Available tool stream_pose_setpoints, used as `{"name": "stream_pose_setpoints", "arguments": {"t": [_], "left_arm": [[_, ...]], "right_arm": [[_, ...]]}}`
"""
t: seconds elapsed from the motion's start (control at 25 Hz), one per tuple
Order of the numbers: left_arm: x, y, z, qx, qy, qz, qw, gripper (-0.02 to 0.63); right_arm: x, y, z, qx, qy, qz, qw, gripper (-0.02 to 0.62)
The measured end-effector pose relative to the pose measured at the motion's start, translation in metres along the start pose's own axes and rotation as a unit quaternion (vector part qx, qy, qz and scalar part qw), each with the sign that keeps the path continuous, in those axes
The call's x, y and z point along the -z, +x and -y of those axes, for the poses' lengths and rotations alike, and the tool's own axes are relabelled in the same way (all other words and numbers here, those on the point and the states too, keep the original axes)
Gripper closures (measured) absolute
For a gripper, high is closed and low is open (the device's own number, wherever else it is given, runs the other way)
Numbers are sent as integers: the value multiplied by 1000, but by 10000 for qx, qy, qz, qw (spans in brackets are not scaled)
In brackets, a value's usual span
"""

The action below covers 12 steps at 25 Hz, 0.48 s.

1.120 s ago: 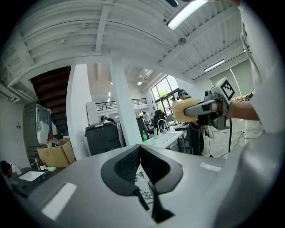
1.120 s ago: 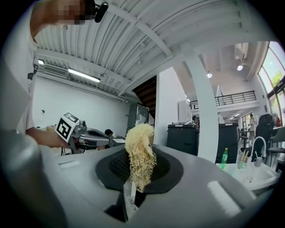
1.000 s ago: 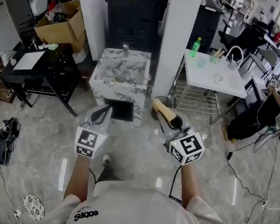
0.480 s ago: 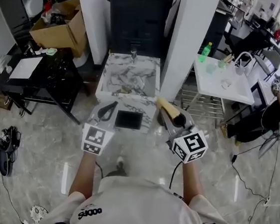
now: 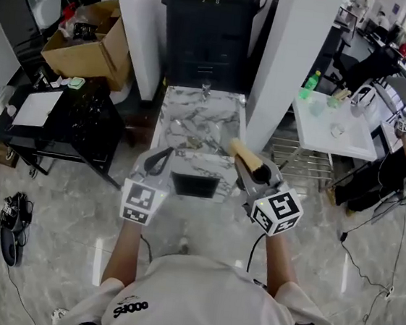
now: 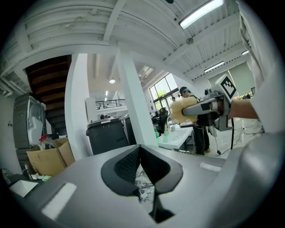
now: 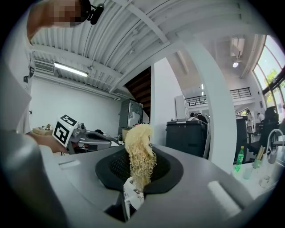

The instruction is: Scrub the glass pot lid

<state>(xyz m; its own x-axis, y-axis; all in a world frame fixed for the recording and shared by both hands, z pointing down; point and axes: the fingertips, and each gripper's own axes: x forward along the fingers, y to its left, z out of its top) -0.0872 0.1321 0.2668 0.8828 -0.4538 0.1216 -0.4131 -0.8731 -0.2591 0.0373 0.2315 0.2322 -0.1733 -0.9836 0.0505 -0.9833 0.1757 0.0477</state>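
The left gripper (image 5: 160, 157) hangs in the air, jaws pressed together on nothing. Ahead, between the two grippers, stands a white-and-grey marbled sink unit (image 5: 210, 166) — the glass pot lid cannot be told for certain among the faint shapes in its basin. The right gripper (image 5: 256, 173) pinches a pale yellow fibrous scrubber (image 7: 140, 153) — over the sink's right front corner.

Your head camera looks steeply down past the left gripper (image 5: 160, 158) and right gripper (image 5: 251, 166) to the sink (image 5: 193, 117). Each gripper camera sits just behind its jaws, tilted toward the ceiling; both show the cabinet (image 6: 106, 133) and the other gripper.
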Motion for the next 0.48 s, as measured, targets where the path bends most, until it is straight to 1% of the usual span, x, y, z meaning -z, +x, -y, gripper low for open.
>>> {"name": "stream_pose_setpoints", "arguments": {"t": [0.48], "left_arm": [[27, 28, -59, 149, -155, -35, 9998, 597]], "right_arm": [[6, 74, 1, 8, 60, -170, 9998, 545]]}}
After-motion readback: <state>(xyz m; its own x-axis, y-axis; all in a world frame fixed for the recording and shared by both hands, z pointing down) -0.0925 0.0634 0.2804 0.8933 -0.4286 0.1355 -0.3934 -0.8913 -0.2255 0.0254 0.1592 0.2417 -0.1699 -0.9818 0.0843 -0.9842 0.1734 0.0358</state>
